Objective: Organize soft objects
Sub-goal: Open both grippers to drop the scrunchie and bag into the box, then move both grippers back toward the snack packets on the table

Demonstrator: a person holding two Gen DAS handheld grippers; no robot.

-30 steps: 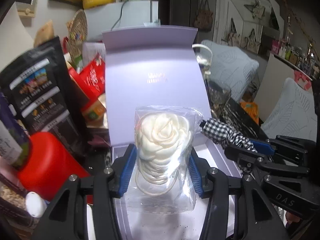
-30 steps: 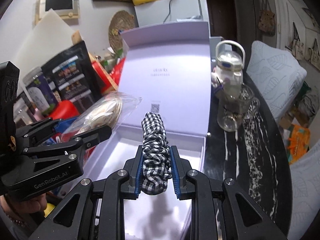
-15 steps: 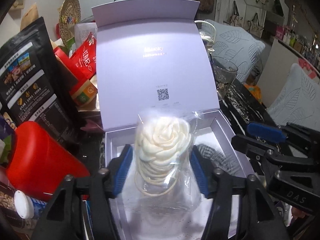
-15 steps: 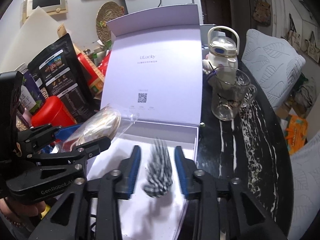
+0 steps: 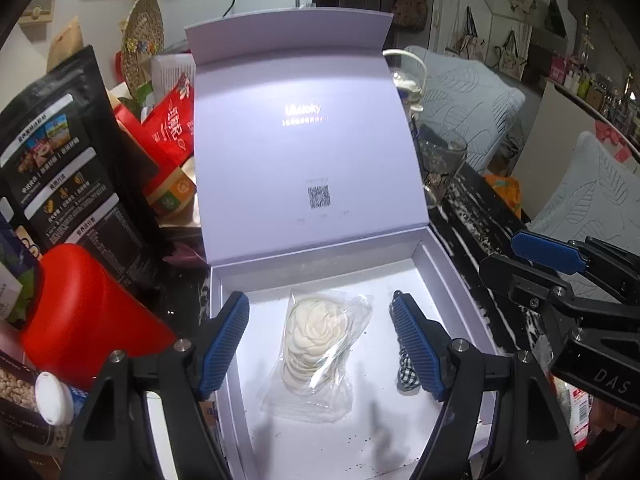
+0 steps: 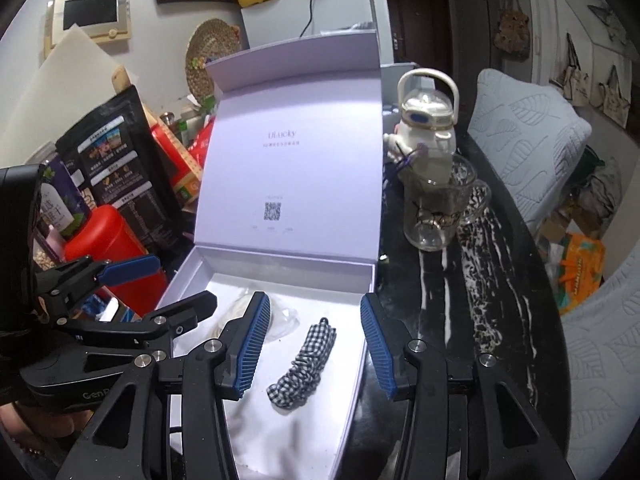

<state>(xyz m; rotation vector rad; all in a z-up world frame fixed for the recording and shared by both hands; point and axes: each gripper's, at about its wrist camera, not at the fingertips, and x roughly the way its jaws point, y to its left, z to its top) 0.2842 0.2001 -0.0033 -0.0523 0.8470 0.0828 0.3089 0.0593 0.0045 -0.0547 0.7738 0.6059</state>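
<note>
Left tool (image 5: pixel 320 340) jaws were opening; bagged cream rose (image 5: pixel 316 340), gripped a second earlier, lay released below between pads. Right tool (image 6: pixel 312 344) likewise opening; checked scrunchie (image 6: pixel 304 364) dropped beneath. Both rested inside lilac box (image 5: pixel 448 276): placement judged complete.

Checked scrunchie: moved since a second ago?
Yes. The checked scrunchie dropped out of the right tool, whose jaws are opening, and lies on the box floor, below the lid's printed code.
</note>
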